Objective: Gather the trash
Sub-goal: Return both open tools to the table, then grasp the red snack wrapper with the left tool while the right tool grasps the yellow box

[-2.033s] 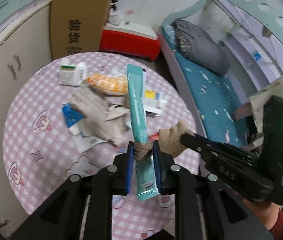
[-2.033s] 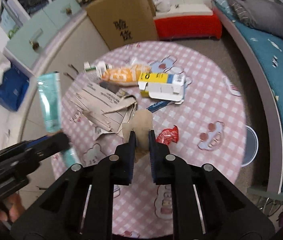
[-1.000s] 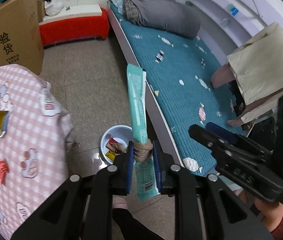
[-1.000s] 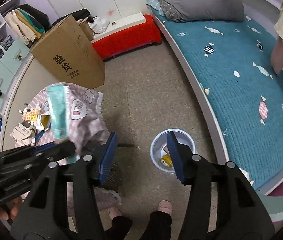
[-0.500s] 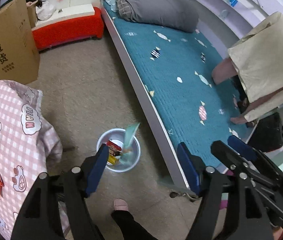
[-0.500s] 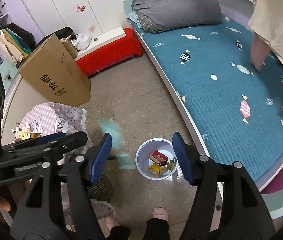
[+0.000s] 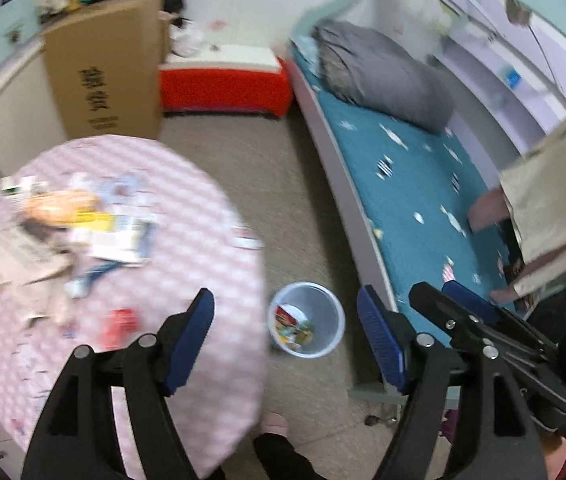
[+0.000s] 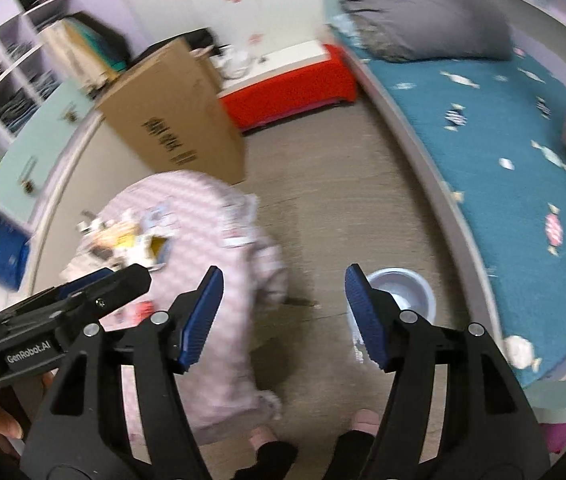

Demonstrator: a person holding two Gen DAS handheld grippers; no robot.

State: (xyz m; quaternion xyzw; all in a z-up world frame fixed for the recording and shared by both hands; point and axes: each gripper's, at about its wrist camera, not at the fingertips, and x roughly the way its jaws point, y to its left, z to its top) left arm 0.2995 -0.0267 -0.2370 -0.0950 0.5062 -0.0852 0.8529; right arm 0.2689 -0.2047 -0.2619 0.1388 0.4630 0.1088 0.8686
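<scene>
My left gripper point(image 7: 285, 332) is open and empty, hanging over the table's right edge and the floor. My right gripper point(image 8: 283, 312) is open and empty too. A small pale bin point(image 7: 307, 324) stands on the floor between table and bed, with wrappers inside; it also shows in the right wrist view point(image 8: 401, 290) partly behind my right finger. Trash lies on the pink checked table point(image 7: 187, 216): a crumpled paper bag point(image 7: 23, 256), a yellow and white box point(image 7: 111, 232), an orange packet point(image 7: 59, 204) and a red wrapper point(image 7: 121, 322). Both views are blurred.
A bed with a teal cover point(image 7: 415, 184) and a grey duvet point(image 7: 379, 76) runs along the right. A large cardboard box point(image 7: 107, 72) and a red bench point(image 7: 223, 84) stand at the back. The person's feet point(image 8: 311, 432) are below.
Both grippers opened over the bin: the brown scrap left the right one first, then the teal wrapper fell from the left. Both views have since swung back toward the table.
</scene>
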